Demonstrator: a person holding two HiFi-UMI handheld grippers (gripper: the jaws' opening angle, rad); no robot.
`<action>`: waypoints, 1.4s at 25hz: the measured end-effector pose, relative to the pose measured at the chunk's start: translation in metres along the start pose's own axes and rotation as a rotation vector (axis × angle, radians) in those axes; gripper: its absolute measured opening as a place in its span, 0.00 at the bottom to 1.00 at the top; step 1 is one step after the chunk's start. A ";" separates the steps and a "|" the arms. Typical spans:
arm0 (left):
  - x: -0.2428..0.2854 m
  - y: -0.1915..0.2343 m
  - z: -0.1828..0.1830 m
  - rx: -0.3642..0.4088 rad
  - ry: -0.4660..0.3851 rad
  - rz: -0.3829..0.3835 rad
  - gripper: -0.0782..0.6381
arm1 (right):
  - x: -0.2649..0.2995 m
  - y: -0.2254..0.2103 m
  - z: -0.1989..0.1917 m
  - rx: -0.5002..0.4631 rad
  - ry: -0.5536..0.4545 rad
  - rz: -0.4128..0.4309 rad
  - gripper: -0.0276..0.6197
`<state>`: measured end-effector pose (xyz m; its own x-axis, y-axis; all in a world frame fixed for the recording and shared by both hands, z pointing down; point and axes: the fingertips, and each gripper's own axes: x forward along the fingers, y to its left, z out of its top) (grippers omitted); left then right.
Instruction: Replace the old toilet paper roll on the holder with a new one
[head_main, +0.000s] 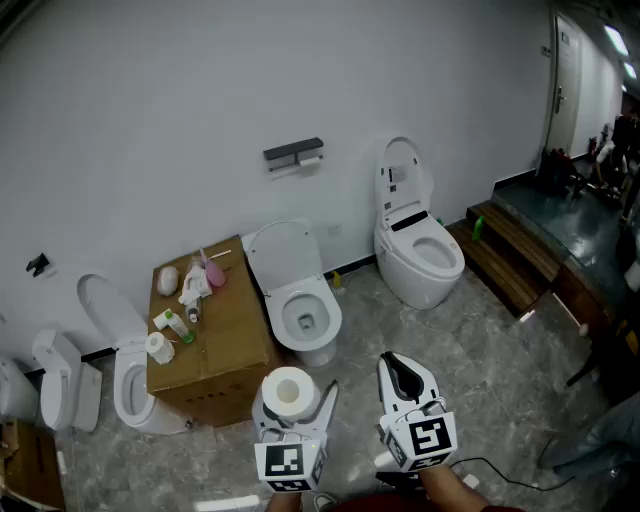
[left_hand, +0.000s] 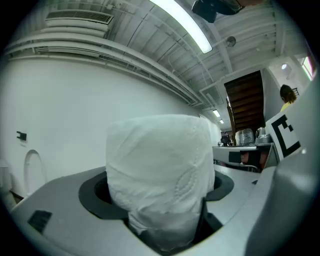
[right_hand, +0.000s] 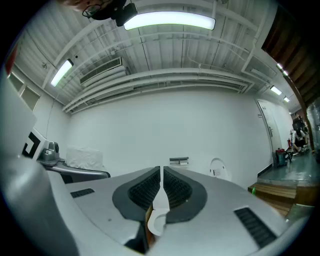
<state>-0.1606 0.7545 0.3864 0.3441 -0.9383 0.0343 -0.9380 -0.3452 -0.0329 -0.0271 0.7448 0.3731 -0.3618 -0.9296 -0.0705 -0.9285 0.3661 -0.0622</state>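
A new white toilet paper roll (head_main: 289, 391) stands upright between the jaws of my left gripper (head_main: 295, 400), low in the head view. It fills the left gripper view as roll (left_hand: 160, 172), with the left gripper (left_hand: 160, 192) shut on its sides. My right gripper (head_main: 400, 365) is beside it to the right, its jaws shut with nothing between them; in its own view the right gripper (right_hand: 161, 172) points level at the wall. The dark wall holder (head_main: 294, 152) with a small old roll (head_main: 310, 160) hangs far ahead; the same holder (right_hand: 179, 161) shows small in the right gripper view.
A white toilet (head_main: 300, 300) with its lid up stands under the holder, another toilet (head_main: 415, 245) to its right, a third toilet (head_main: 125, 360) at left. A cardboard box (head_main: 225, 330) carries bottles and a small roll (head_main: 158, 347). Wooden steps (head_main: 510, 250) rise at right.
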 end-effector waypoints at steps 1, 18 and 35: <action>0.001 -0.004 0.001 -0.005 0.003 0.002 0.73 | -0.002 -0.002 -0.001 0.002 0.001 0.002 0.09; 0.032 -0.104 -0.016 0.007 0.034 0.010 0.73 | -0.045 -0.095 -0.013 0.047 0.007 0.015 0.09; 0.091 -0.115 -0.008 -0.011 0.018 -0.003 0.73 | -0.007 -0.136 -0.012 0.037 0.019 0.019 0.09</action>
<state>-0.0220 0.7087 0.4012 0.3457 -0.9368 0.0528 -0.9375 -0.3472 -0.0216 0.1012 0.7009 0.3941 -0.3814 -0.9229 -0.0530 -0.9177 0.3849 -0.0981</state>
